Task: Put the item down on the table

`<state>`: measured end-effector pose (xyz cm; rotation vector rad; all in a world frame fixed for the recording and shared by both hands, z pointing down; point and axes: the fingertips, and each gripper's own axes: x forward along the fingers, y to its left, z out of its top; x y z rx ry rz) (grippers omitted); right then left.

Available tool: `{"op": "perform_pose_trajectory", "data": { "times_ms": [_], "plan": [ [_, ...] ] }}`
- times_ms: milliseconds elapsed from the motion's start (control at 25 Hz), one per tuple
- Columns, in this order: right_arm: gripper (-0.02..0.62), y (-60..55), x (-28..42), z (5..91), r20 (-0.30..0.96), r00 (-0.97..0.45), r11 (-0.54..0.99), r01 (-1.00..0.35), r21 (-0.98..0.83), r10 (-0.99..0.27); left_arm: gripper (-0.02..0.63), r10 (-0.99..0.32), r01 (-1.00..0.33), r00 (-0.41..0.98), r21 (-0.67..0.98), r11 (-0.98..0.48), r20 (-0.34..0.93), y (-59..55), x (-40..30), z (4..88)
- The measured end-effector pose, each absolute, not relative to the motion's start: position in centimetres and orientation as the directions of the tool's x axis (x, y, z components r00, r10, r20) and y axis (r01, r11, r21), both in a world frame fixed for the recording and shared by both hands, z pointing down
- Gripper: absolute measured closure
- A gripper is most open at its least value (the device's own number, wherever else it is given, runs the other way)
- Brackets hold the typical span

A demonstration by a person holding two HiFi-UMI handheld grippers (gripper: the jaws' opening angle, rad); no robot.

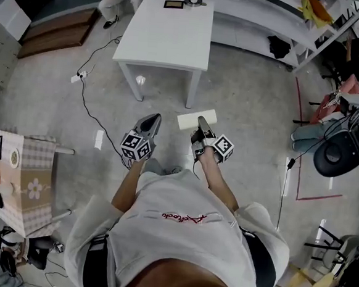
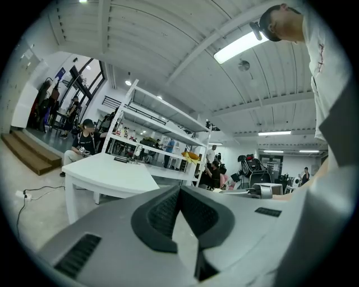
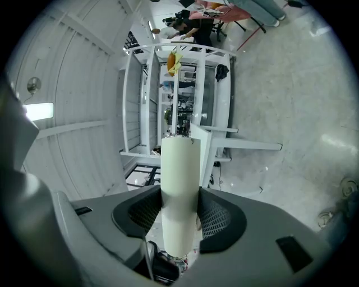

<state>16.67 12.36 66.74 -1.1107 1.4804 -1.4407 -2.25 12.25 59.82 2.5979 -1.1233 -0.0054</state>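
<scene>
One block [image 3: 180, 185] clamped in your right hand-held gripper [image 1: 201, 126]; left hand-held gripper [image 2: 179, 189] closed, empty. Releasing short of the tabletop [image 1: 166, 36] risks dropping it.

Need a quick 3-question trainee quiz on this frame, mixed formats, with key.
1. True or false: the left gripper is holding something.
2. The right gripper grips: A) pale block B) cup C) cable.
3. Does the block rest on the white table yet?
Key: 1 false, jaws shut, empty. 2 A. 3 no, it is held over the floor, short of the table.
</scene>
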Motion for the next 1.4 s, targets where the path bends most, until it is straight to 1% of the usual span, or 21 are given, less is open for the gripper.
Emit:
{"op": "perform_pose_trajectory", "data": {
  "times_ms": [640,1400],
  "plan": [
    [0.394,7.8,17.2,67.3,0.045,-0.337,-0.02,-0.076,-0.997,-0.94,0.586,-0.73,-0.718,0.676,0.311,-0.623,0.098,8.0,-1.8,60.9],
    [0.394,-3.7,16.3,68.6,0.073,-0.34,-0.041,-0.098,-0.994,-0.937,0.588,-0.716,-0.702,0.691,0.329,-0.631,0.102,-3.7,-2.3,62.1]
  ]
}}
